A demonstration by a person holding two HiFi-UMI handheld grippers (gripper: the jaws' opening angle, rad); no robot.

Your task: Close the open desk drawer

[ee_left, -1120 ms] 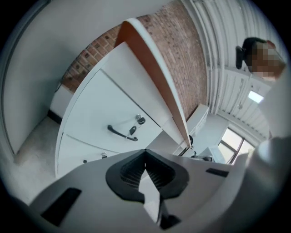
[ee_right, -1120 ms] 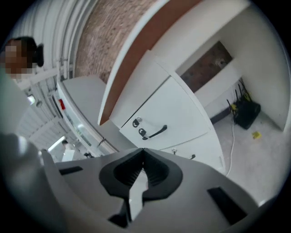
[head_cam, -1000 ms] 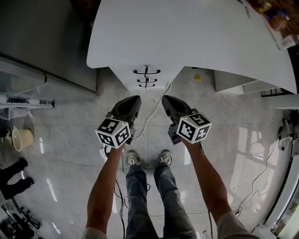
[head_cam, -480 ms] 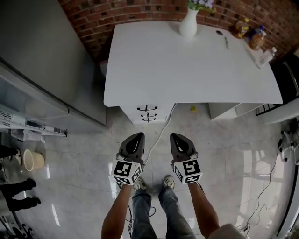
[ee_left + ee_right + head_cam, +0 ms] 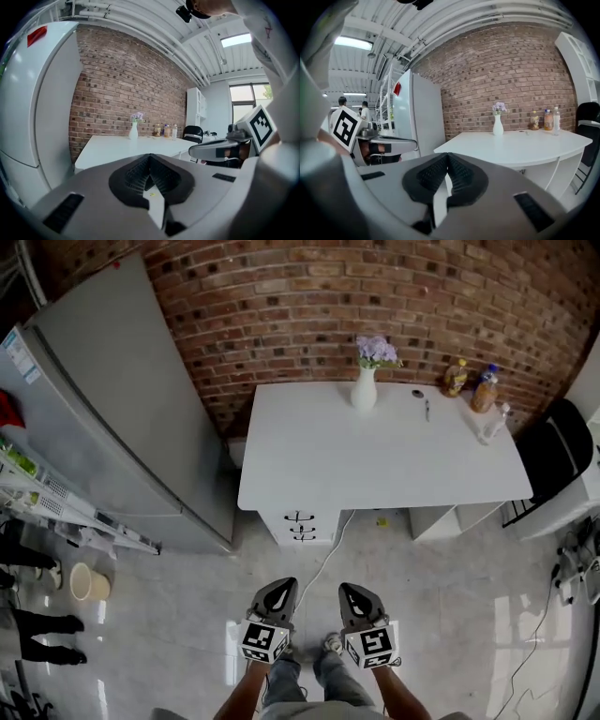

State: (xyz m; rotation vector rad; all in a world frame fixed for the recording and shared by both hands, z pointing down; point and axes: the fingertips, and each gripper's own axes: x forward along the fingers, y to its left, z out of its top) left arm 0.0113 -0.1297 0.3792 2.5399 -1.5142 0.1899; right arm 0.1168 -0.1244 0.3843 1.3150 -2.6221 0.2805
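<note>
white lacquered board forms the desk (image 5: 375,451), a round-cornered surface set against a red brick wall (image 5: 375,296). beneath its left part sits the drawer stack (image 5: 300,526), three flat white fronts, each with a thin curved black handle (image 5: 299,517). seen from the head view the fronts appear level with one another, and which one stands open cannot be told at this range. the stack lies well apart from both grippers, across a glossy pale tiled floor (image 5: 450,596). the left gripper (image 5: 283,583) and right gripper (image 5: 350,588) hang side by side, each with its ribbed black fingers (image 5: 136,174) pressed together and nothing between them. judgement: such a drawer is rigid, fairly light and probably runs on slides, so it should yield to a steady push. closed fingers serve as a blunt pusher, best set on the flat front near the handle's middle so the box does not skew. the smooth front may slip under glancing contact. a white ceramic-looking vase (image 5: 364,388) of lilac flowers on the surface could wobble if the drawer is slammed.
</note>
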